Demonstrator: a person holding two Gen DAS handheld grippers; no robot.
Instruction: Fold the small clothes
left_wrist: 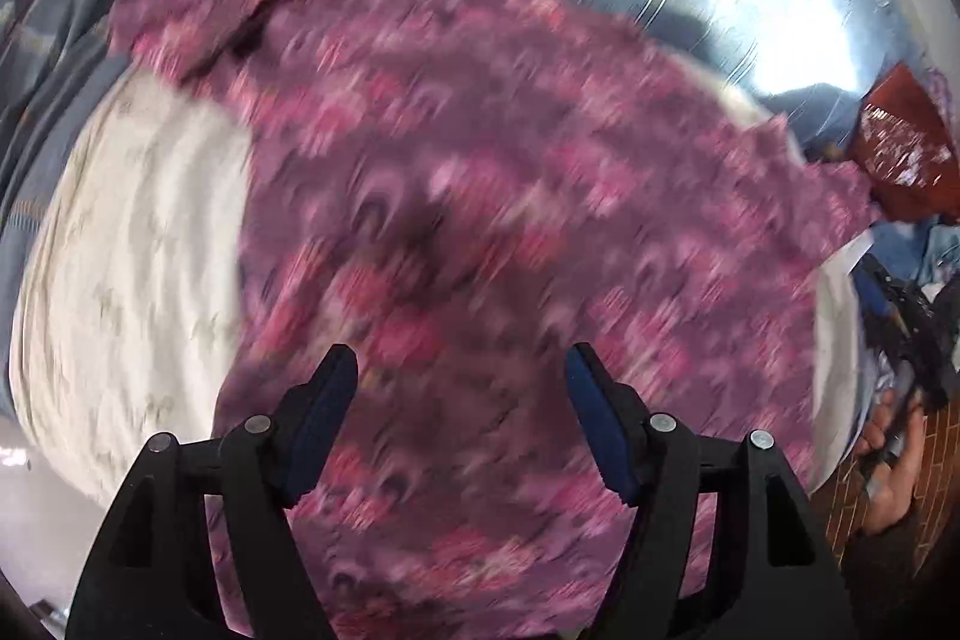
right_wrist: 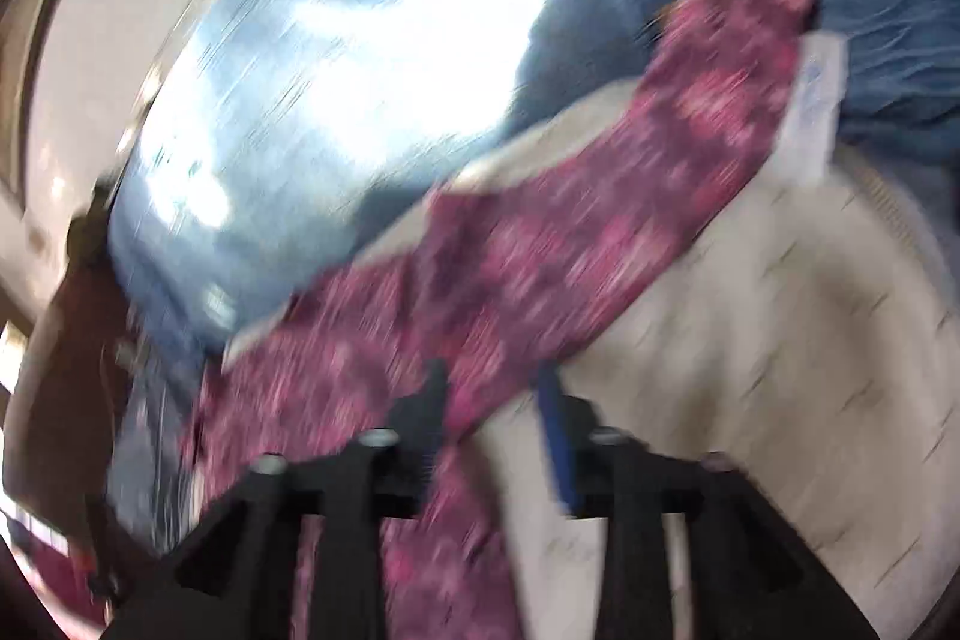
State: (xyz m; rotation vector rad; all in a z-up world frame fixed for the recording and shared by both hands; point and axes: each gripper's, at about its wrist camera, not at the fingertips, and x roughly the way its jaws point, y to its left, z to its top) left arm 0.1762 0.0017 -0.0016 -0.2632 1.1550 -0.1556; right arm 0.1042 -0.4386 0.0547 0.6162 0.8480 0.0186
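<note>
Over the blurred purple garment [left_wrist: 480, 196], left gripper [left_wrist: 461, 370] gapes empty; right gripper [right_wrist: 495, 388] half-open, smeared.

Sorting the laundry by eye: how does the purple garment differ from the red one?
The purple garment lies spread wide over the white cover, filling most of the left wrist view; the red garment is a smaller bunched heap at the cover's far edge. The purple one bears a pink flower-like print, the red one pale specks. Both are patterned cloth, and no gripper holds either.
</note>
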